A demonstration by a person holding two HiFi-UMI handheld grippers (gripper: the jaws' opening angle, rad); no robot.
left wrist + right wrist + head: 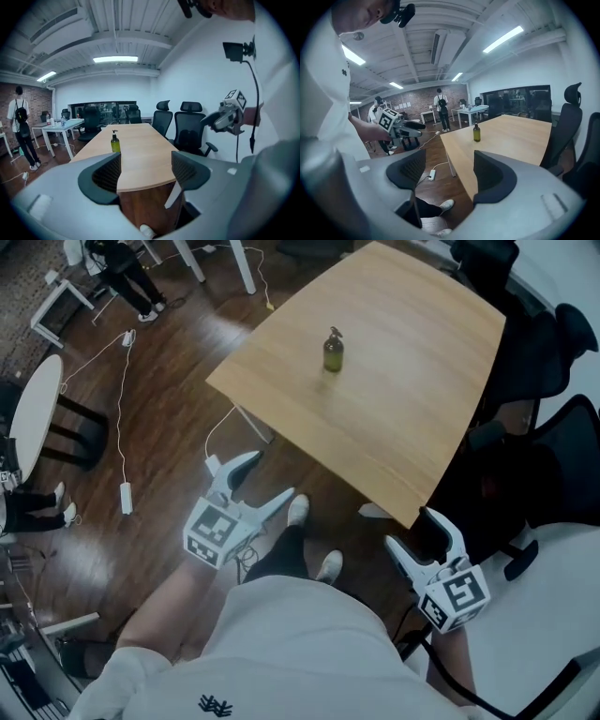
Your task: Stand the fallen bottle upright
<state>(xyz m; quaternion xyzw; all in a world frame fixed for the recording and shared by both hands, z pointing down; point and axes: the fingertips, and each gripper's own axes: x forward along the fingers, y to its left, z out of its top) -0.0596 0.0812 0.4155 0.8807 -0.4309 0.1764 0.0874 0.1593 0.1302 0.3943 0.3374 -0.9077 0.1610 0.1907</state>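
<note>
The bottle sat in the upper middle of the head view, on the pale wooden bench, well in from the near edge. It stood upright with its pump top uppermost, so by the look of it the task's aim was already met, or this was not the bottle meant. Both gripper views showed it the same way: a small olive-green bottle left of centre in the left gripper view, and just above centre in the right one.

The left hand-held gripper hung at the lower left of the head view, over the dark floor and well apart from the bottle. Its jaws were spread with nothing between them. The right hand-held gripper was at the lower right, just off the bench's near corner, equally spread and holding nothing.

I judged the bottle to be light, stiff and smooth-walled (plastic or glass, I could not tell), so likely a little slippery. The round body at about mid-height looked the safest place to take hold. The thin pump neck would probably twist or slip in the jaws.
</note>
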